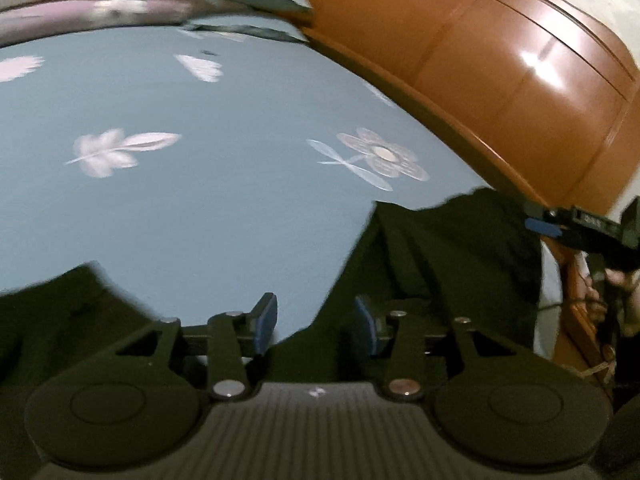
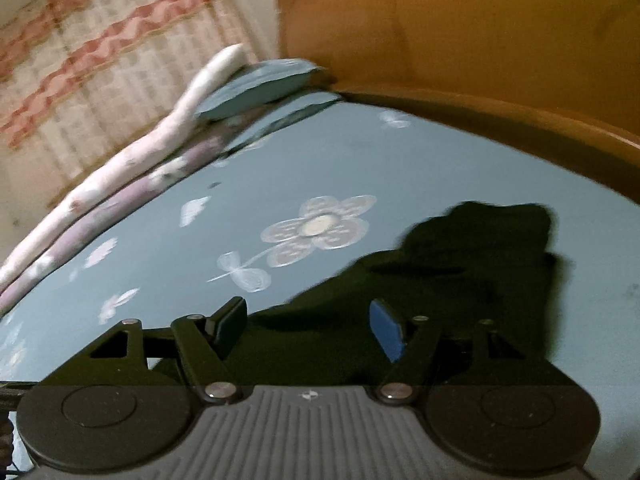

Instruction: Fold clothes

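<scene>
Left tool [image 1: 316, 322] parted, dark garment [image 1: 440, 264] below (no legible writing)

1. The dark garment [image 1: 440, 260] lies on the bed sheet [image 1: 180, 208].
2. The headboard [image 1: 500, 60] stands behind the bed, at its far edge.
3. The pillow [image 2: 256, 88] lies at the far end, next to the headboard.
4. The folded blankets [image 2: 132, 172] lie along the sheet's left edge.
5. The curtain [image 2: 80, 60] hangs behind the blankets.

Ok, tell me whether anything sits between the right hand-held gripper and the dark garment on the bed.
Nothing visible does. The right hand-held gripper is open directly over the dark green garment, which lies on the blue flowered bedsheet.
</scene>
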### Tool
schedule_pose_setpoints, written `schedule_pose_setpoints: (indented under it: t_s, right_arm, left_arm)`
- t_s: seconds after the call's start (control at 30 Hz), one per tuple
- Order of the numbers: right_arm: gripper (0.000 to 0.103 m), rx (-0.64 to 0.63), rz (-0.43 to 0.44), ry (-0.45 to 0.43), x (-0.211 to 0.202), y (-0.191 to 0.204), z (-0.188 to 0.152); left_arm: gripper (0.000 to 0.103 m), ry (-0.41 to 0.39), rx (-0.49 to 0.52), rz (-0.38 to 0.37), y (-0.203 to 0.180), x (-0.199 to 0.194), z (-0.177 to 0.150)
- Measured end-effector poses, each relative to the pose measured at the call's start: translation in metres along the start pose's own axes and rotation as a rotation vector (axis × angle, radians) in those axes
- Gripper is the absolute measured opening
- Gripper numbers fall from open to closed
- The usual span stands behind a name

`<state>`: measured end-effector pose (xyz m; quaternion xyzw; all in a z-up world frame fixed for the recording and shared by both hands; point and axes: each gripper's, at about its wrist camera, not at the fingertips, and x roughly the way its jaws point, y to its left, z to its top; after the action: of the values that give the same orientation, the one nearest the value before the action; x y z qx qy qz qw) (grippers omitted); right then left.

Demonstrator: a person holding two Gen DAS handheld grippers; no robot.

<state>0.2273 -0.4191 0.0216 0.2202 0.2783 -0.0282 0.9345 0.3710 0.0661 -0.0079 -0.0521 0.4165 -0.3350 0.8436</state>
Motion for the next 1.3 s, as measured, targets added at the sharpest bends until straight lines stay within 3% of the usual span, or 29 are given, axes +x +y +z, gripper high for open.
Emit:
schedule_pose_setpoints:
  t_s: [0.23,0.43,0.5,0.77,1.0,1.13,1.3]
  right_arm:
    - [0.078,-0.120,0.192,0.086,0.034,0.050,-0.020]
    - [0.078,-0.274,0.279,0.145,0.065,0.087,-0.042]
    - [0.078,-0.305,0.317,0.127,0.068,0.091,-0.050]
    - [0.082,-0.344,0.435,0.144,0.053,0.072,-0.066]
    - [0.085,-0.191,0.545,0.120,0.037,0.048,-0.051]
    - [0.085,-0.149,0.577,0.123,0.033,0.043,-0.048]
    - [0.086,-0.165,0.587,0.115,0.032,0.048,-0.048]
  left_arm:
    - [0.049,-0.045,-0.133,0.173,-0.009,-0.040,-0.028]
    - [0.053,-0.031,-0.242,0.301,-0.029,-0.056,-0.062]
    - [0.054,-0.034,-0.272,0.354,-0.036,-0.056,-0.072]
    - [0.057,-0.188,-0.631,0.488,-0.028,-0.076,-0.121]
    - [0.061,-0.301,-0.883,0.380,-0.003,-0.073,-0.157]
    - [0.066,-0.367,-0.896,0.329,0.014,-0.068,-0.159]
    - [0.067,-0.417,-0.889,0.331,0.035,-0.067,-0.154]
